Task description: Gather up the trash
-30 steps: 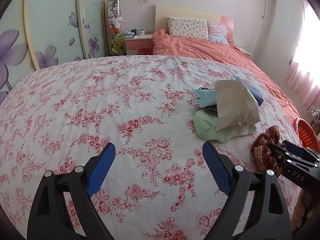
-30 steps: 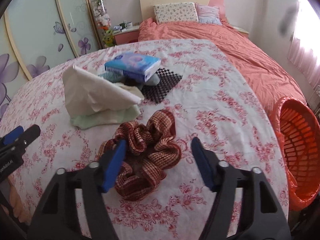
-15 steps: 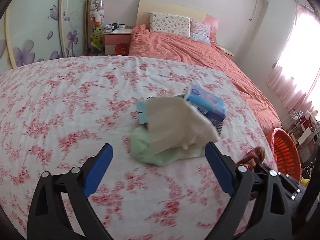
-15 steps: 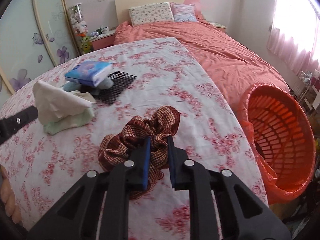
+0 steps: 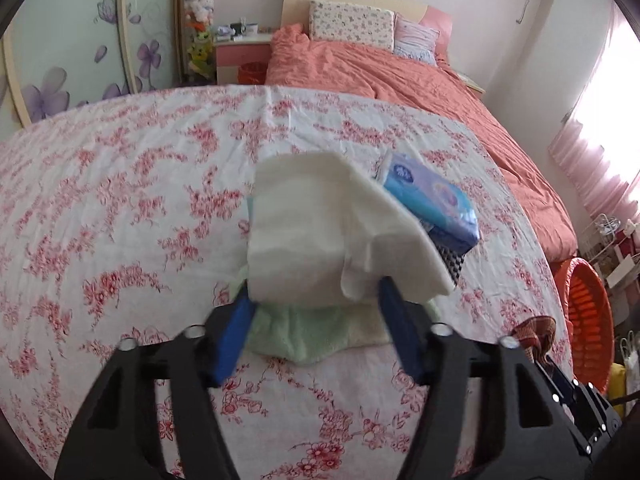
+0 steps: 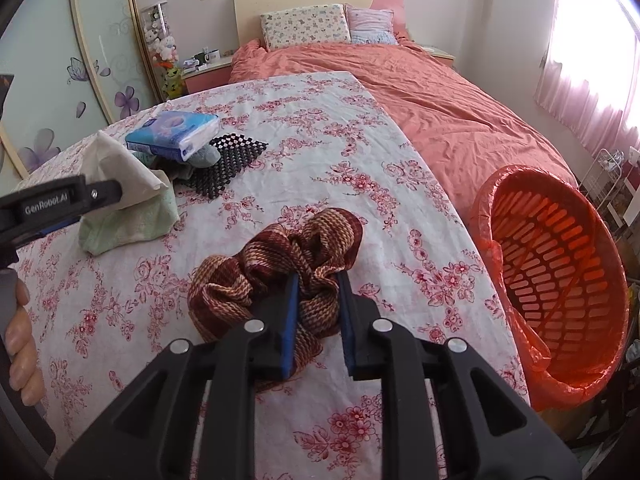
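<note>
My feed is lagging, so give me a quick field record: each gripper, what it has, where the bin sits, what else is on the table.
left gripper: jaws closing around the white tissue; whether the pads press yet is unclear
right gripper: jaws opening a little, pads pressing a fold of the brown scrunchie
orange bin: off the table's right edge, lined with a red bag
under the tissue: green cloth
behind it: blue tissue pack on a black mesh mat
surface: floral tablecloth

Red-and-tan plaid scrunchie (image 6: 280, 264), white cloth (image 5: 320, 232) over a pale green towel (image 5: 312, 332), orange basket (image 6: 560, 272), white sheet with red flowers (image 6: 340, 152).
</note>
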